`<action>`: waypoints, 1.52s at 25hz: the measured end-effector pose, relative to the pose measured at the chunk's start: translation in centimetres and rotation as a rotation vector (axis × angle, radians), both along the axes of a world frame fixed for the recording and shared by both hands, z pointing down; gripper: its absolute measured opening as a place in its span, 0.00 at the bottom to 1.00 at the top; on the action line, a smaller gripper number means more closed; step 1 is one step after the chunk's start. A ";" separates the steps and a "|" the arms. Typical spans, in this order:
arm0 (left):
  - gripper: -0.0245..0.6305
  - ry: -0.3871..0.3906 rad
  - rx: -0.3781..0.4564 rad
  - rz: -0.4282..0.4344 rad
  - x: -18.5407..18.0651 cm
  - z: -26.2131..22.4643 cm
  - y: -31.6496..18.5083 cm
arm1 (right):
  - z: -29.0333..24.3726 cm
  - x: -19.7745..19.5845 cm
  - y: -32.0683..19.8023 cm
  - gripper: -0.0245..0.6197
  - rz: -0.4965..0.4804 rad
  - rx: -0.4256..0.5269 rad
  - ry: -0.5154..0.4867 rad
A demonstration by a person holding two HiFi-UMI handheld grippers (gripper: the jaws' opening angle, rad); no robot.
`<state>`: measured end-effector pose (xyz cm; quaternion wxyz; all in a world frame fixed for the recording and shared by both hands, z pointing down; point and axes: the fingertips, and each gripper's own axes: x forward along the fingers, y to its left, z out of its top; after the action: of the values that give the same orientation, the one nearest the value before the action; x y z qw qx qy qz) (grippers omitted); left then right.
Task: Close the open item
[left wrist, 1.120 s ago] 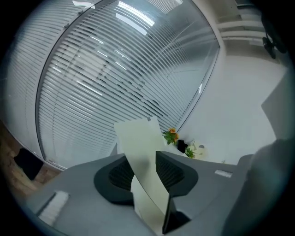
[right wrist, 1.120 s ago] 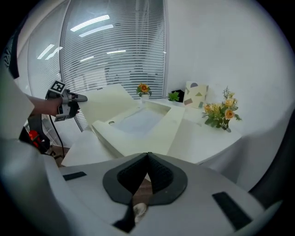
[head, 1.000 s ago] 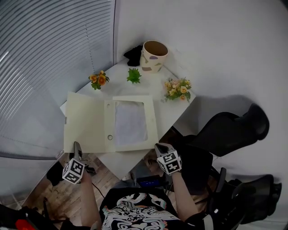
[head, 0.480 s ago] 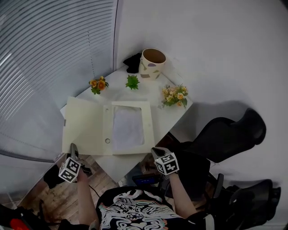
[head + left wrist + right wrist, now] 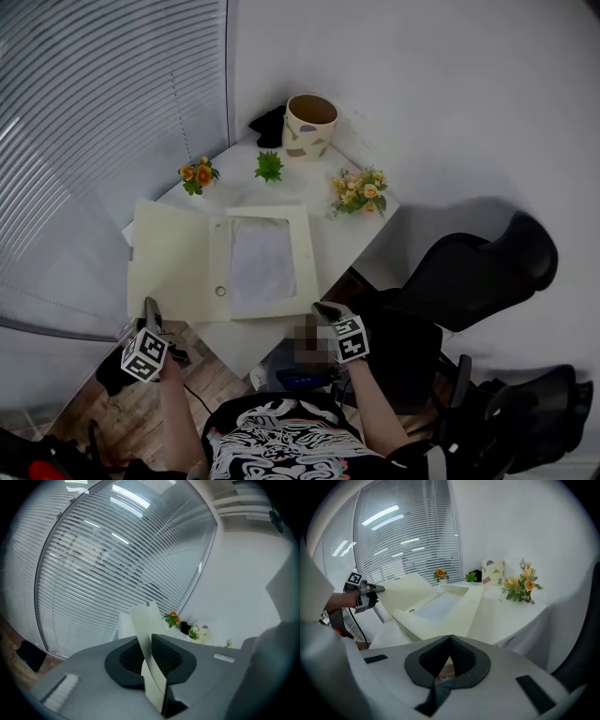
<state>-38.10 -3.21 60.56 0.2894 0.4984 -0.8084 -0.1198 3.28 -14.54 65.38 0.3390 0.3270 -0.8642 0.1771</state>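
My left gripper (image 5: 147,644) sits off the near-left corner of the table (image 5: 370,217). Its jaws are closing on the edge of the cover (image 5: 169,261), a thin panel pinched between the pads. The folder (image 5: 307,272) lies open on the table, cover spread to the left, with a white sheet (image 5: 262,265) in its right half. My right gripper (image 5: 450,638) hangs just off the near edge, jaws together, holding nothing.

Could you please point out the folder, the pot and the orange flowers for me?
folder (image 5: 169,262), head view, on its open left cover.
pot (image 5: 302,141), head view, on its outer wall.
orange flowers (image 5: 198,173), head view, on the blossoms.
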 end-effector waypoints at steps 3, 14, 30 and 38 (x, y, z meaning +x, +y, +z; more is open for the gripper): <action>0.09 -0.006 0.003 0.014 0.4 -0.4 0.0 | 0.0 0.1 0.0 0.04 0.000 0.001 -0.004; 0.07 -0.033 0.046 0.059 1.6 -2.3 -0.2 | -0.1 0.0 0.1 0.04 -0.001 0.012 0.007; 0.04 -0.124 0.174 0.155 4.7 -6.6 -2.0 | 0.0 0.1 -0.1 0.04 0.010 0.020 -0.002; 0.04 -0.192 0.183 0.193 6.4 -8.2 -2.7 | 0.0 0.0 -0.1 0.04 0.002 0.018 -0.002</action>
<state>-31.66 -5.89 52.40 0.1745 0.6072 -0.7664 -0.1162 3.27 -14.63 65.42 0.3349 0.3305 -0.8658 0.1700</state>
